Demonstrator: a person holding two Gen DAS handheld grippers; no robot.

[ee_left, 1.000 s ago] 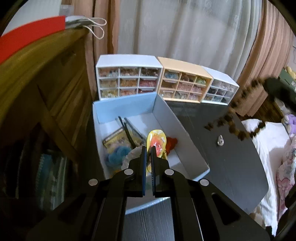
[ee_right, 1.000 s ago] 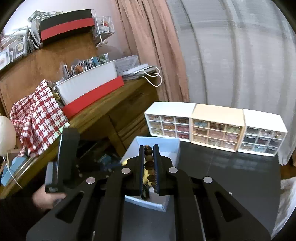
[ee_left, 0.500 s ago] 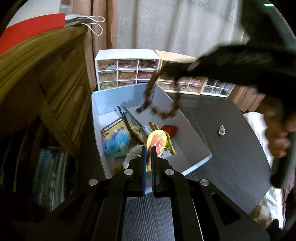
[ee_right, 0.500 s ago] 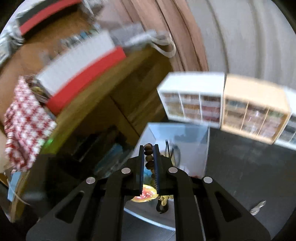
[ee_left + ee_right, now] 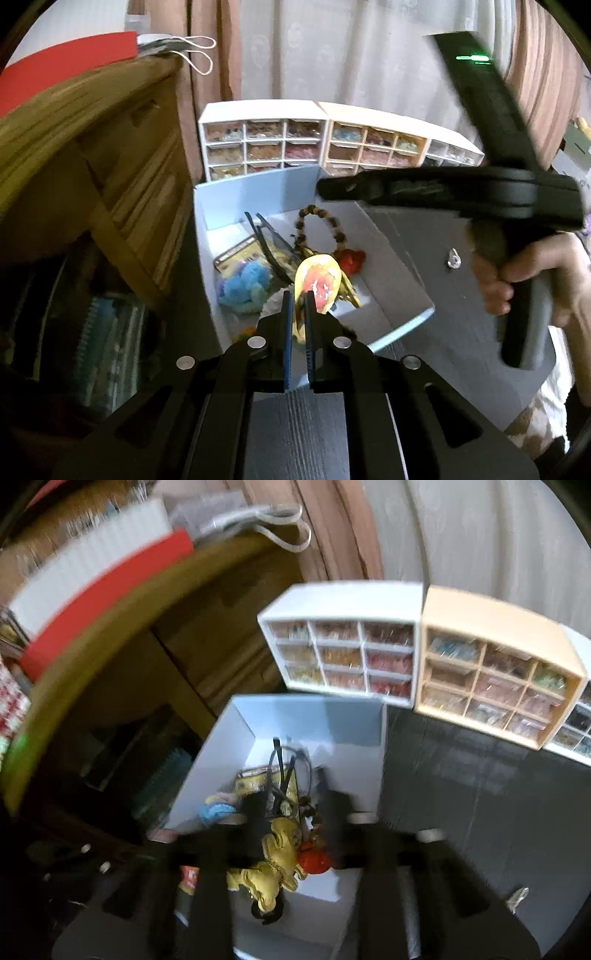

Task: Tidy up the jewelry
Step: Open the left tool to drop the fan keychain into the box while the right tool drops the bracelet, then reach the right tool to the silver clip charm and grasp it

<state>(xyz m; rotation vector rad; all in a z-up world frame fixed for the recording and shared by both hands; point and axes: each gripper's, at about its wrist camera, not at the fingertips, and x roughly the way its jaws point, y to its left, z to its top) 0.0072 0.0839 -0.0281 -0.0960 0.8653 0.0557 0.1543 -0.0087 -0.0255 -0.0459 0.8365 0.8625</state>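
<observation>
As the right hand-held gripper opens empty, the bead bracelet lies below it in the box

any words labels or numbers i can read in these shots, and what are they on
No text can be read in either view.
Yellow printed card in the blue box: print too small and blurred.
Drawer cabinets: no readable labels.
Right gripper body: only a green light, no words.
</observation>
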